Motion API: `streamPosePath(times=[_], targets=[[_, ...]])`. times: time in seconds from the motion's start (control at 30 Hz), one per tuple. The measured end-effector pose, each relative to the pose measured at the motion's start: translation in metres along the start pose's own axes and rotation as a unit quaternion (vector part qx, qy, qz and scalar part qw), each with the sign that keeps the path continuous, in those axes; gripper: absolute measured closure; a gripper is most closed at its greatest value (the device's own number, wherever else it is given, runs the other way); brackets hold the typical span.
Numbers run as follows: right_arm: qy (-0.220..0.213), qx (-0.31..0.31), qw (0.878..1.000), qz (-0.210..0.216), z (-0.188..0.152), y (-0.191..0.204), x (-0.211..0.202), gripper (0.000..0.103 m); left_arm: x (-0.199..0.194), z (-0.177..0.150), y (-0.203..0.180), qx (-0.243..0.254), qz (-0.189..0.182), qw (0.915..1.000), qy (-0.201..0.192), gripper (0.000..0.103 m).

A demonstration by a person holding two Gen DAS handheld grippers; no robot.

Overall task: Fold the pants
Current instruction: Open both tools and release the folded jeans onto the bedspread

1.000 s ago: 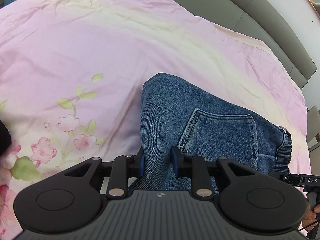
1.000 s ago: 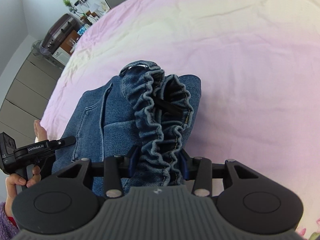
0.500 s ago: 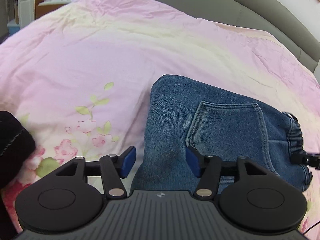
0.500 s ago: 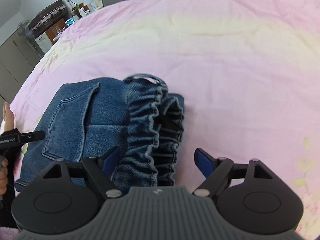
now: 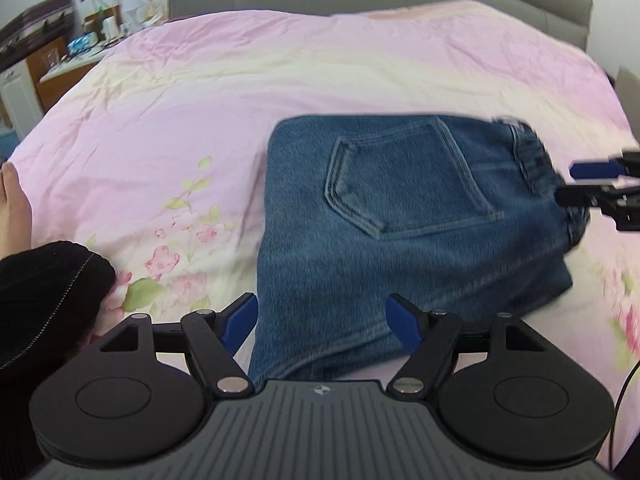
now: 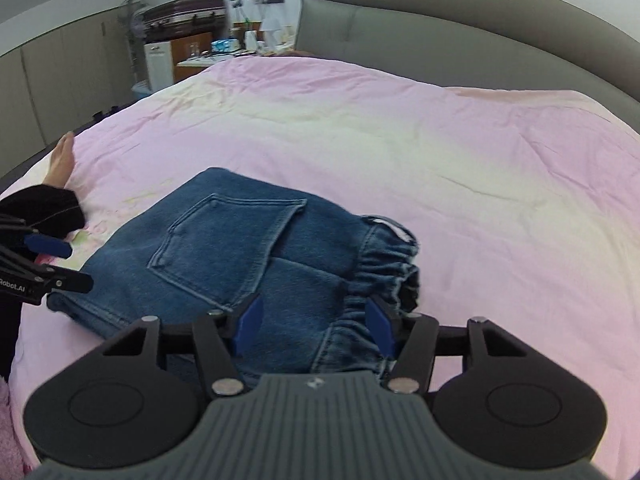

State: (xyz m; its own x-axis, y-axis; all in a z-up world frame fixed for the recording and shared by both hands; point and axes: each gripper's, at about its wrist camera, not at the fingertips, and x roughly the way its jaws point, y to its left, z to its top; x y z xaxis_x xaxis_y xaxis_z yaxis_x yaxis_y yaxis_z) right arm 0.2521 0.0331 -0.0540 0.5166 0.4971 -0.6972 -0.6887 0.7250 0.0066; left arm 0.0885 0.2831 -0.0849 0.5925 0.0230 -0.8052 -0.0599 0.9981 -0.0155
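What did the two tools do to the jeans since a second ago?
Both let go. The left tool opened off the folded edge and backed away; the right tool released the waistband, pulled back, then partly closed, gripping nothing. The jeans stayed folded on the bed.

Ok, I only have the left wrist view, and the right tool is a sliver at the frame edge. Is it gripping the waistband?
Observer: No. The right tool is open above the waistband; its jaws have just been closing partway, but I see no fabric pinched between them.
Operator: Does the waistband lie flat? It's a blur for me.
Observer: No, the elastic is bunched and gapes open at that end of the folded pants.
Operator: Anything showing inside the gape?
Observer: A white label at its far rim.
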Motion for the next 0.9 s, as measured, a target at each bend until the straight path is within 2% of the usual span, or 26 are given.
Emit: streamPosePath(times=[0.17,0.3,0.4,0.43,0.47,0.53,0.57,0.6,0.63,0.73,0.8,0.9], targets=[[0.026,-0.013,1.000,-0.007,-0.020,0.011,0.022,0.052,0.010,-0.021,-0.005,0.063,0.006,0.9978,0.019,0.016],[0.025,-0.022,0.999,-0.014,-0.027,0.013,0.028,0.052,0.021,-0.033,0.003,0.068,0.010,0.9970,0.034,0.015],[0.024,-0.019,0.999,-0.011,-0.027,0.011,0.029,0.050,0.021,-0.038,0.009,0.054,0.040,0.9977,0.003,0.015],[0.024,-0.018,1.000,-0.009,-0.027,0.011,0.029,0.049,0.022,-0.037,0.013,0.040,0.038,0.9984,0.001,0.017],[0.024,-0.018,1.000,-0.008,-0.027,0.010,0.030,0.049,0.023,-0.037,0.017,0.023,0.030,0.9993,0.001,0.020],[0.023,-0.016,1.000,-0.005,-0.028,0.008,0.031,0.048,0.028,-0.036,0.021,0.001,0.021,0.9998,-0.002,0.039],[0.022,-0.015,1.000,-0.004,-0.028,0.007,0.031,0.048,0.031,-0.035,0.018,0.009,0.022,0.9997,0.002,0.046],[0.022,-0.015,1.000,-0.003,-0.028,0.006,0.032,0.048,0.033,-0.034,0.013,0.031,0.027,0.9991,0.007,0.060],[0.022,-0.016,1.000,-0.003,-0.028,0.006,0.032,0.048,0.032,-0.033,0.008,0.052,0.039,0.9978,0.008,0.066],[0.024,-0.030,0.999,-0.008,-0.029,0.007,0.033,0.048,0.020,-0.028,-0.003,0.125,0.063,0.9901,0.008,0.073],[0.030,-0.030,0.999,-0.013,-0.031,0.004,0.035,0.042,0.019,-0.027,-0.004,0.158,0.065,0.9851,0.023,0.074],[0.038,-0.005,0.999,0.006,-0.034,-0.007,0.037,0.041,0.031,-0.031,0.005,0.155,0.054,0.9848,0.055,0.074]])
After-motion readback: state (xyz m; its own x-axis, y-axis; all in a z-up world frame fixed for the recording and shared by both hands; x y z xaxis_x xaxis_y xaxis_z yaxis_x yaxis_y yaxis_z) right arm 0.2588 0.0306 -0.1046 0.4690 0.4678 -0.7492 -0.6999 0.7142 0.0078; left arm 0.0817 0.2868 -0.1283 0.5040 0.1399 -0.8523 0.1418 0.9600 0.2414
